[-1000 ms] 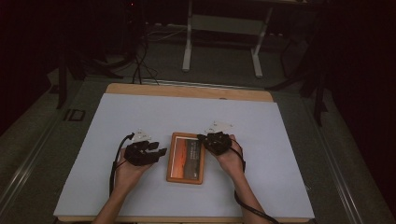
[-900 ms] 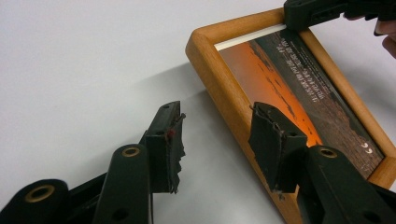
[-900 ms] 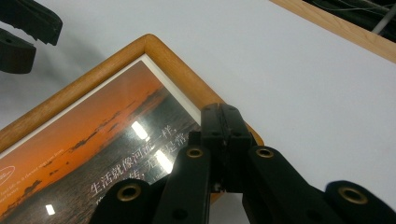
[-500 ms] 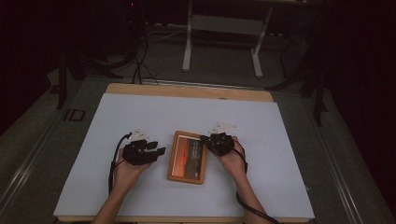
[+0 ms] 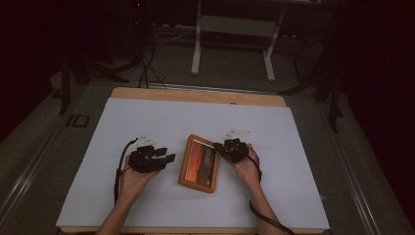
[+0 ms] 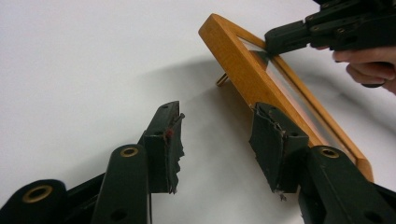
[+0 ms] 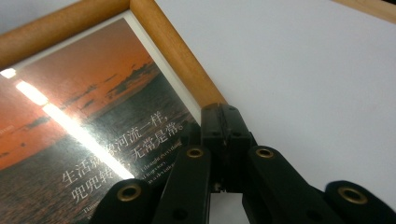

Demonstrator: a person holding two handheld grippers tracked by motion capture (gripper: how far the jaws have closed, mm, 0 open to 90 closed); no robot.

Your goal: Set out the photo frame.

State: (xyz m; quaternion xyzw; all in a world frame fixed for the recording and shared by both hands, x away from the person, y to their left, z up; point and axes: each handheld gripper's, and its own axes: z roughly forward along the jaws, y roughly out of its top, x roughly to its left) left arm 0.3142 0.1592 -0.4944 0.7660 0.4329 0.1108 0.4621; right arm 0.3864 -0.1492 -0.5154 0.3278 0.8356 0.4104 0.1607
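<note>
Right claw clamped on the picture frame's right edge.
Left claw hangs spread wide, just left of the frame, gripping nothing, on the white table.

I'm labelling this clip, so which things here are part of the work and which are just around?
In use:
wooden picture frame
right gripper, shut on the frame's edge
left gripper, open beside the frame

Just around:
white table top
metal stand legs
floor cables

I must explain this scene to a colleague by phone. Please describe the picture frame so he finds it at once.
On the white table, look at the middle near the person. Between the two hands lies the picture frame, a light wooden rim around an orange sunset photo with white writing. The right hand-held gripper pinches its rim.
</note>
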